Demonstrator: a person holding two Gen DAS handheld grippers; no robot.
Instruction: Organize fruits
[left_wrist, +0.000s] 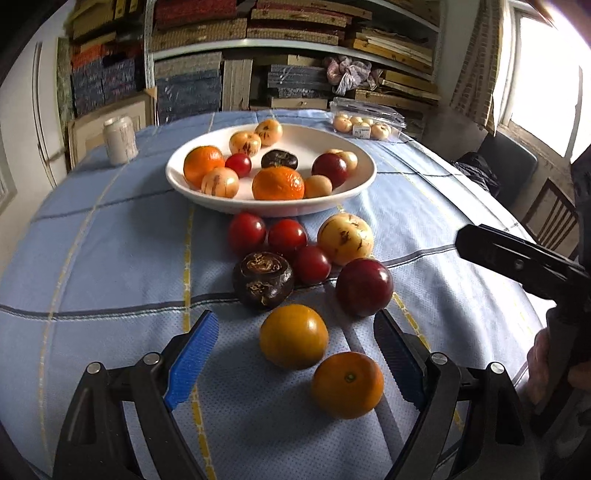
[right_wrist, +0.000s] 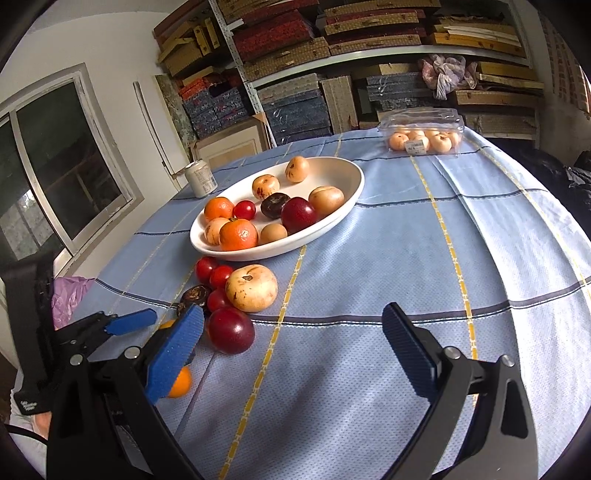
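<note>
Blue checked tablecloth (left_wrist: 110, 258) carries white bowl (left_wrist: 354, 192), loose fruits (left_wrist: 293, 336), can (left_wrist: 119, 140).

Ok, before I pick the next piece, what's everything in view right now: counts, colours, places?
plate: 1, white, mid-table
oranges: 4, orange, two in plate, two on cloth nearest left gripper
tomatoes: 4, red, one in plate, three on cloth in front of it
pale fruits: 6 loose, cream-yellow, five in plate, one on cloth
plums: 2, dark red, one in plate, one on cloth
dark bulbs: 2, brown-black, one in plate, one on cloth
clear box: 1, holds pale fruits, far edge
can: 1, whitish, left of plate
tablecloth: 1, blue checked
shelves: stacked boxes, behind table
left gripper: open, around near orange
right gripper: open, empty
</note>
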